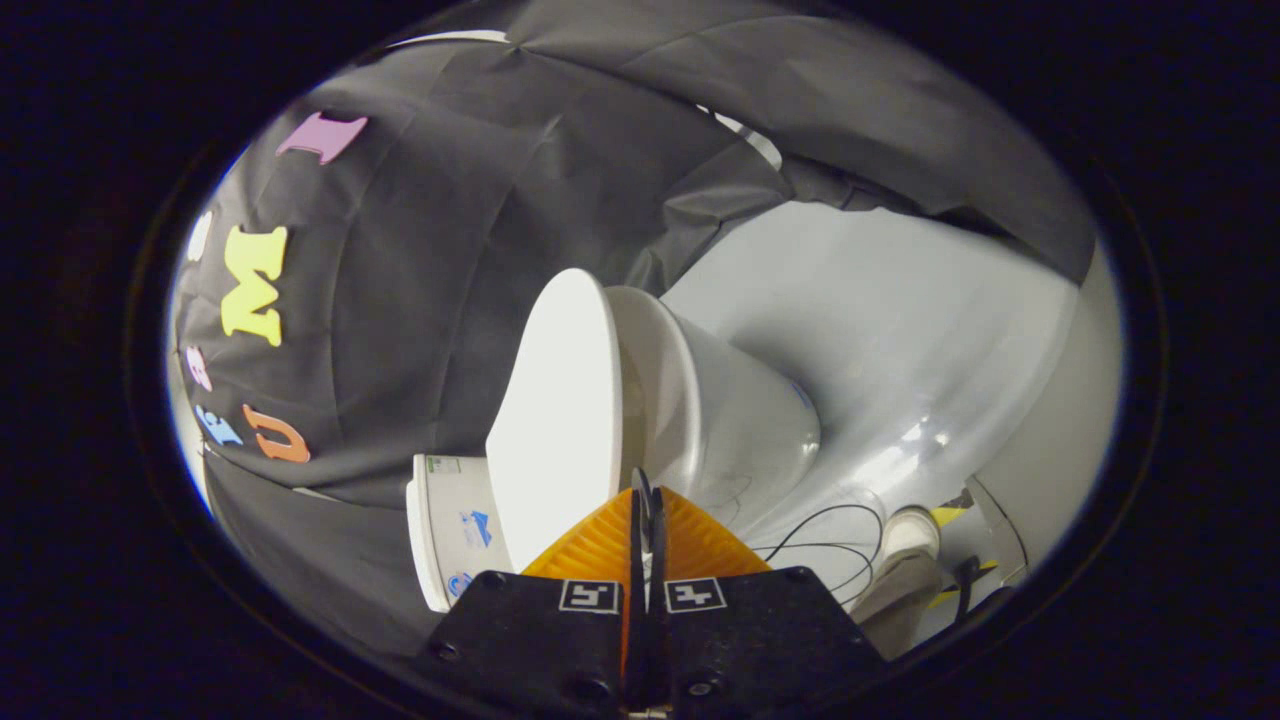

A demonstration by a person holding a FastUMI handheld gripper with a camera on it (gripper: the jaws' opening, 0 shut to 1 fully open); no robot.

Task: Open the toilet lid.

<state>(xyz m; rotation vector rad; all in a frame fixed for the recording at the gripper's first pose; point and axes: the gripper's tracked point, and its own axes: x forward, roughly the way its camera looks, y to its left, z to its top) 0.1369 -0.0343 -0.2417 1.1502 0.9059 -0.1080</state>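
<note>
The view is rolled to one side. The white toilet lid [555, 420] stands partly lifted off the seat [655, 385], with a narrow gap between them. Beyond the seat is the white bowl [750, 430]. The tank [445, 530], with stickers on it, sits behind the lid by the black cloth wall. My gripper [645, 492] is shut, its fingers pressed together with nothing between them. Its tips sit right at the lid's edge, at the gap between lid and seat. I cannot tell whether they touch the lid.
Pale grey floor [900, 320] spreads past the bowl. Thin black cables [830, 545] loop on it close to the bowl. A light shoe [908, 528] of a person and yellow tape marks [947, 515] lie just beyond the cables. Black cloth wall [420, 270] closes off the tank side.
</note>
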